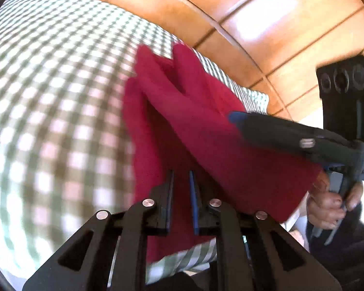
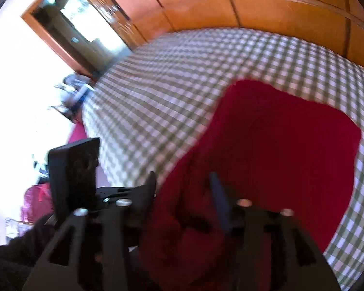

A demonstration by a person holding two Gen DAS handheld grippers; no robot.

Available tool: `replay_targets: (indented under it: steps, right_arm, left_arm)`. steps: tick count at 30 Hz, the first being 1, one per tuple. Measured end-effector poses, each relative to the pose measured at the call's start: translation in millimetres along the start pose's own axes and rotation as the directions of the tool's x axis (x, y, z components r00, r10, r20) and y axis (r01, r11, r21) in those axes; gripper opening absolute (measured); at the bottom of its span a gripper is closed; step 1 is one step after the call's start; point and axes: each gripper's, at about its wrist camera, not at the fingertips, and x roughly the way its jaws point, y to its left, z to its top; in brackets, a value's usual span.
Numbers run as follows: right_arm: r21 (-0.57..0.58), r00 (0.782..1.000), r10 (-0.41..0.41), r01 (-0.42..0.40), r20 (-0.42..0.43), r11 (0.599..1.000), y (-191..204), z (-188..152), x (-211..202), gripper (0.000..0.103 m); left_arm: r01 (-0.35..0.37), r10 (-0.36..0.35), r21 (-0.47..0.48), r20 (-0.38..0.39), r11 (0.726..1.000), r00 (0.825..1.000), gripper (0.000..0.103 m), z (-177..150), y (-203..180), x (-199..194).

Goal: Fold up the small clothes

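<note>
Closest in on the left wrist view, the left gripper has its fingers nearly pressed together, pinching a fold of the red garment right at its near edge, so that side is properly held. The right gripper comes in from the right over the cloth, a hand on its handle; in its own view the right gripper has its fingers spread with red fabric lying between them, and as far as I can tell through the blur the pads aren't pressing on it. The garment itself looks like soft, light knit or fleece, totally floppy: it drapes off the left grip in loose folds and the far part lies flat on the green-and-white checked tablecloth. I'd guess it weighs next to nothing, isn't slippery, and won't break, but it'll sag and bunch wherever it's unsupported. So take it by an edge or corner, one layer pinched cleanly, with both grips well apart so the cloth stays taut between them. Beyond the surface it's just orange floor tiles, and in the right view a wooden-framed doorway off to the far left.
</note>
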Motion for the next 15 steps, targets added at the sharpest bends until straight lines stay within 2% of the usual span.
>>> replay_targets:
  steps: [4,7,8,9,10,11,13,15]
  right_arm:
    - [0.002,0.992,0.067,-0.068,0.109,0.998,-3,-17,-38,0.058]
    - [0.008,0.989,0.024,-0.026,0.144,1.0,-10,-43,-59,0.06]
    - [0.015,0.989,-0.003,0.001,0.149,1.0,-16,-50,-66,0.06]
    - [0.022,0.989,-0.035,0.032,0.147,0.999,-23,-61,-70,0.061]
    - [0.026,0.988,-0.069,0.066,0.141,0.997,-28,-74,-76,0.061]
    - [0.028,0.985,-0.115,0.112,0.126,0.993,-35,-90,-82,0.061]
    - [0.039,0.978,-0.188,0.186,0.089,0.982,-44,-115,-80,0.064]
    - [0.054,0.973,-0.224,0.221,0.051,0.974,-52,-134,-73,0.065]
  left_arm:
    - [0.013,-0.006,-0.096,0.073,0.995,0.997,0.011,-2,23,-34]
    - [0.074,-0.05,-0.167,0.146,0.983,0.988,0.011,-3,33,-57]
    - [0.092,-0.064,-0.177,0.158,0.98,0.985,0.015,-2,33,-60]
    - [0.117,-0.085,-0.186,0.172,0.975,0.981,0.023,-1,31,-64]
    - [0.146,-0.108,-0.195,0.19,0.97,0.976,0.044,-1,29,-68]
    - [0.181,-0.138,-0.197,0.214,0.964,0.967,0.058,0,24,-72]
    - [0.233,-0.191,-0.172,0.229,0.957,0.955,0.06,3,10,-74]
    - [0.241,-0.212,-0.128,0.209,0.962,0.955,0.063,2,-8,-72]
